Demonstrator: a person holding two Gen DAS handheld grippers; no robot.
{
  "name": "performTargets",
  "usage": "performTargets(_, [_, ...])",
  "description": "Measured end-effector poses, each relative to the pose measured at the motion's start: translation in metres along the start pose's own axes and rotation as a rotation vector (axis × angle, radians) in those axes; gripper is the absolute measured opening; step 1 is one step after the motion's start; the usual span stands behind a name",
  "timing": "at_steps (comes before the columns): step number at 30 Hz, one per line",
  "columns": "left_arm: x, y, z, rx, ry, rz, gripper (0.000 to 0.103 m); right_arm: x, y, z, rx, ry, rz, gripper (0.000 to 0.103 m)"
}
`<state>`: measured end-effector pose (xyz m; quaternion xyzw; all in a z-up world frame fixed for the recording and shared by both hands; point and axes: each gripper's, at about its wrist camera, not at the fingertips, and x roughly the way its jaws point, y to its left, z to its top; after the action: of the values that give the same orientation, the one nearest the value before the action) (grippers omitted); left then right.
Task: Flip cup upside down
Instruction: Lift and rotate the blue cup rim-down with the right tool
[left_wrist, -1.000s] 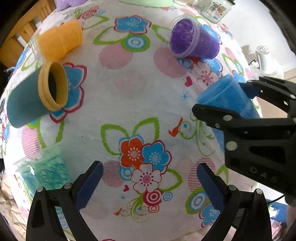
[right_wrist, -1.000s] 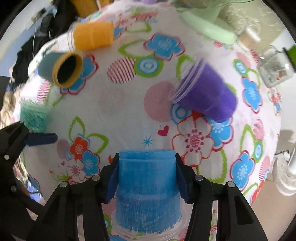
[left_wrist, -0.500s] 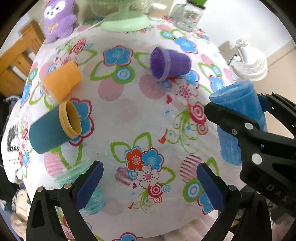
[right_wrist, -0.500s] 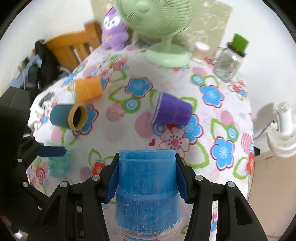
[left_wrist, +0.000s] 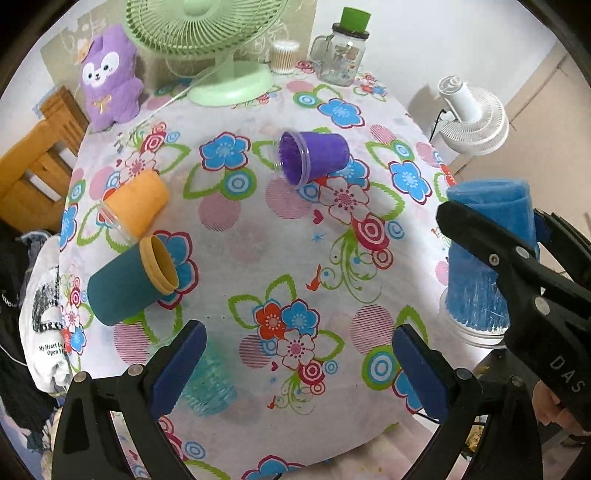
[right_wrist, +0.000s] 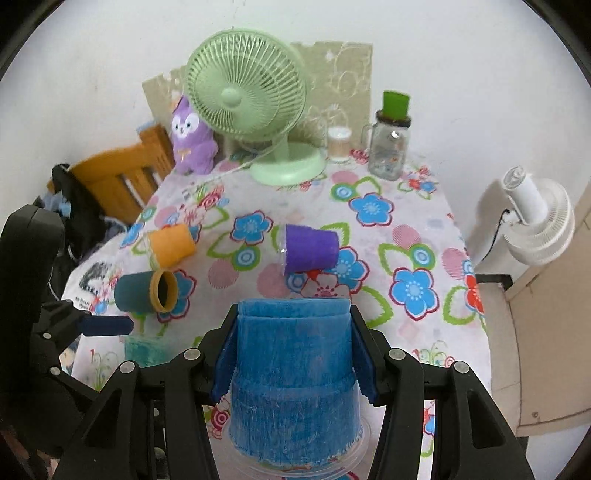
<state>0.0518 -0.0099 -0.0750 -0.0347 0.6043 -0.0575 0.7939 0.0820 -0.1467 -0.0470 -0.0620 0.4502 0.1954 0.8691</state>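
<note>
While our left tool (left_wrist: 295, 365) hangs open and empty over the flowered worktop (left_wrist: 258, 236), our right tool (right_wrist: 293, 345) clamps the blue cup (right_wrist: 293, 373), its long axis vertical, wide clear rim down, near the worktop's right edge.

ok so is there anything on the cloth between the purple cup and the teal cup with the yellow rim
No: in the left wrist view only bare flowered tablecloth lies between the purple cup and the teal cup. The orange cup lies off to one side.
</note>
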Motion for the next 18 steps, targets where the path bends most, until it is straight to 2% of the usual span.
performTargets(5, [-0.005, 0.000, -0.006, 0.006, -0.024, 0.009, 0.102, -0.020, 0.000, -0.013, 0.043, -0.099, -0.037, 0.057])
performTargets(8, [-0.002, -0.002, -0.007, 0.010, -0.033, 0.018, 0.102, -0.023, 0.003, -0.022, 0.025, -0.152, -0.073, 0.057])
performTargets(18, [0.039, -0.012, -0.007, 0.003, -0.062, 0.055, 0.102, 0.002, -0.013, -0.053, 0.019, -0.262, -0.091, 0.057])
